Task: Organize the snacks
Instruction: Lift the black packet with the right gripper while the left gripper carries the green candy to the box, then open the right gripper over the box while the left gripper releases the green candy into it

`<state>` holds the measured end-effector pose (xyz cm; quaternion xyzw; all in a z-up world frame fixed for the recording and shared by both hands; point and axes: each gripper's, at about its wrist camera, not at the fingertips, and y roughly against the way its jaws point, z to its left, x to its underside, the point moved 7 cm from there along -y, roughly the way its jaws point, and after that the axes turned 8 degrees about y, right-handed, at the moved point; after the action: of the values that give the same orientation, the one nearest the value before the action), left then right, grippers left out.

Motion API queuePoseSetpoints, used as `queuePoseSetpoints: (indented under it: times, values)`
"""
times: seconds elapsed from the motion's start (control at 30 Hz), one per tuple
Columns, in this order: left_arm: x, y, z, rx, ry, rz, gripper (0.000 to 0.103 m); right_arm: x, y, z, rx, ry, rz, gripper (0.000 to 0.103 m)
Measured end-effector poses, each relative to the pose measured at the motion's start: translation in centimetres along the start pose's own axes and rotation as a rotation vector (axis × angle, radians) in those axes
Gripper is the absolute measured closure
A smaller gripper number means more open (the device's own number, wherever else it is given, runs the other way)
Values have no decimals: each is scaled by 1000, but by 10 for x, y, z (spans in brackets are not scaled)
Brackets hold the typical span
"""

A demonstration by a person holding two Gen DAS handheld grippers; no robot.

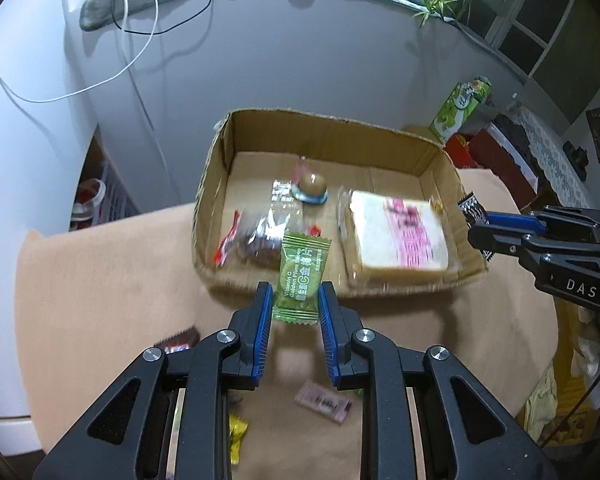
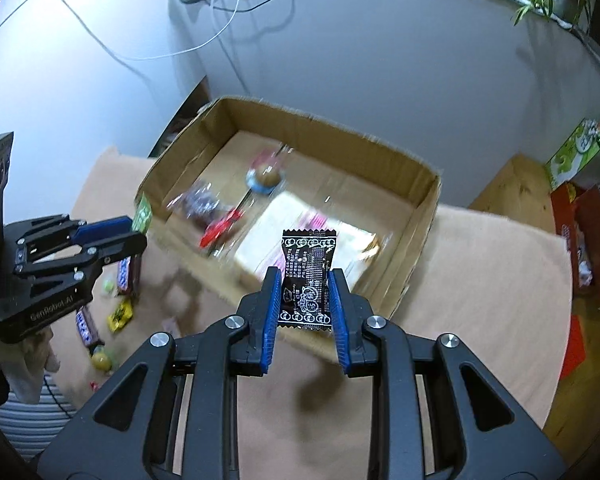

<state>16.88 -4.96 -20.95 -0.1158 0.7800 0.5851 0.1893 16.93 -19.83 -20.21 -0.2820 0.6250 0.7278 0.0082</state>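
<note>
Between grippers' pads, two packets (image 1: 301, 282) (image 2: 308, 280).

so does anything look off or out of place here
Nothing damaged or spilled. Each gripper holds a wrapped snack: green packet left, black packet right. Several snacks still lie loose on the tablecloth outside the cardboard box.

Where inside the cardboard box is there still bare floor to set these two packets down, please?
The back strip of the cardboard box, along the far wall and behind the bread, is bare. The front is crowded: the bread on the right, the red-ended packet on the left, the round sweet mid-floor.
</note>
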Motion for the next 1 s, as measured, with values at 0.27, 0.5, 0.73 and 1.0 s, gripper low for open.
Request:
queuePoseSetpoints:
  times: [0.27,0.5,0.73,1.0]
  values:
    - [-25,-10,-16,0,-15,-4,81,-25,-12,-22,42,-2,12,78]
    - [-37,-24,-22,12,14,17,81,-36,-27,-33,38,-33,32,78]
    - [-40,-38,-21,13,54,45,81,-37,-46,-42,29,-53,59,78]
    - [-39,-46,-24,5,44,60,80,-36,-52,-47,46,-54,67,67]
